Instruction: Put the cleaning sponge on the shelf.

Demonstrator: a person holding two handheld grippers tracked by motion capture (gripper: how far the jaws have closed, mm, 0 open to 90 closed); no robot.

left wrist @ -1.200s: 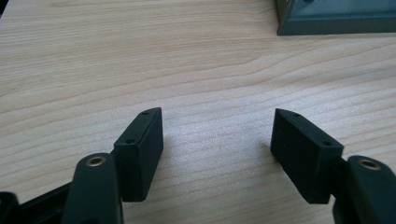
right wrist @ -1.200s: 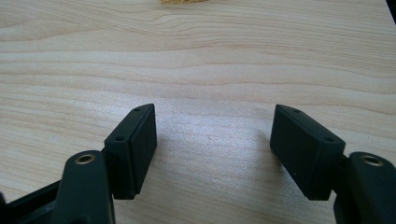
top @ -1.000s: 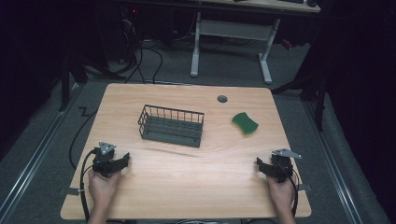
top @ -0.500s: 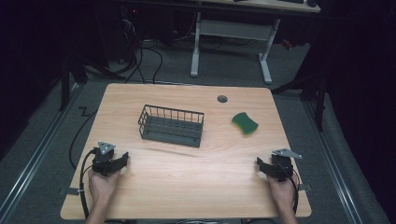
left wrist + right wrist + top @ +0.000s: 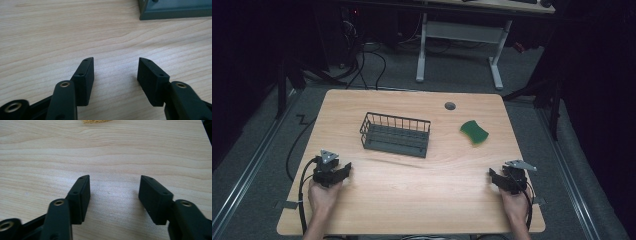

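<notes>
Resting on the table (image 5: 412, 200), w/ wire basket (image 5: 395, 134) mid-table and green sponge (image 5: 474, 132) to its right, both tongs, left (image 5: 343, 171) & right (image 5: 493, 176), have just been closing yet stand released, nothing between; reach not begun.

Pale wooden table (image 5: 412, 210) under bright light, on grey carpet (image 5: 252, 165). Beyond, dim room, white-legged desk (image 5: 494, 55), black cables (image 5: 377, 57) trailing, perhaps dark curtains.

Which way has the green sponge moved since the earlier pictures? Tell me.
No. The green sponge lies at the same spot right of the wire basket.
</notes>
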